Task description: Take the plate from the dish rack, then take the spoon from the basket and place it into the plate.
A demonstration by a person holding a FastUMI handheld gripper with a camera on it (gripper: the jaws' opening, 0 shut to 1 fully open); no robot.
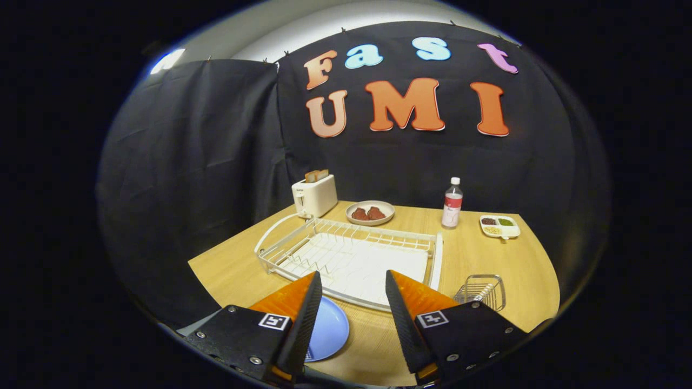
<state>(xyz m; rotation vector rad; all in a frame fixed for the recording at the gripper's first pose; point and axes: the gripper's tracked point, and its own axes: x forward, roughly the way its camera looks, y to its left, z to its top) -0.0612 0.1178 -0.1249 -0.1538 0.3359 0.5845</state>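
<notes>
Gripper view: gripper point(353, 316) fingers spread wide, nothing between them, hovering over the near edge of the tabletop point(486, 254). Plate point(330, 328), blue, lies flat on the tabletop just in front of the rack point(351, 258), partly hidden behind the left finger point(303, 319), so its right rim pokes into the gap between the fingers. Rack looks empty, so I'd judge the plate step done and the spoon next. Basket point(481, 292) is a small wire one, sitting right of the rack's near corner and just beyond the right finger point(403, 319). Spoon point(483, 293) reads as a pale handle leaning inside the basket; thin and partly masked by the wires, so I can't tell the bowl end or exact tilt, though the long axis seems to run roughly away from the gripper and upward. Key relation: basket is ahead and to the right of the gripper, plate ahead-left and closer, so the coming move is a swing right, then a carry back left across the gap. Risk: the wire walls leave little room for the fingers around that handle. Farther back, well apart from all this: toaster point(314, 195), dish point(370, 212) with two brown pieces, bottle point(452, 203), small sectioned tray point(500, 226).
</notes>
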